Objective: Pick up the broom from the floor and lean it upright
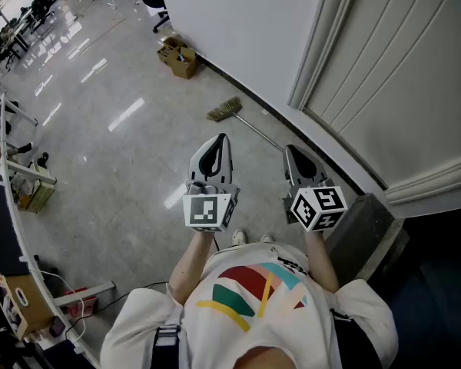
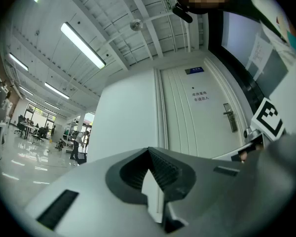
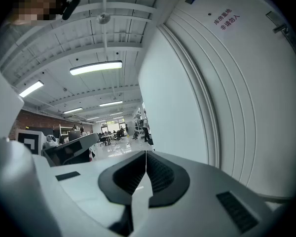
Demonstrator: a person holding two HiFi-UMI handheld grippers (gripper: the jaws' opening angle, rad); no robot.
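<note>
Along the white wall's (image 1: 238, 21) foot, upper middle of the frame, the tan straw-bristled, thin-handled broom (image 1: 225, 110) lay flat on the glossy grey floor (image 1: 123, 160). The left gripper (image 1: 220, 138) and right gripper (image 1: 291, 151) hovered short of it, jaws together and empty. The pickup looked unstarted; opening and reaching down for the handle seemed next.

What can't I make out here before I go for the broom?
- Broom handle's near end: head view, hidden behind the right gripper.
- Broom itself: outside the frame of both gripper views.
- Door sign print: left gripper view, too small to read.
- Cardboard box contents: head view, too small.
</note>
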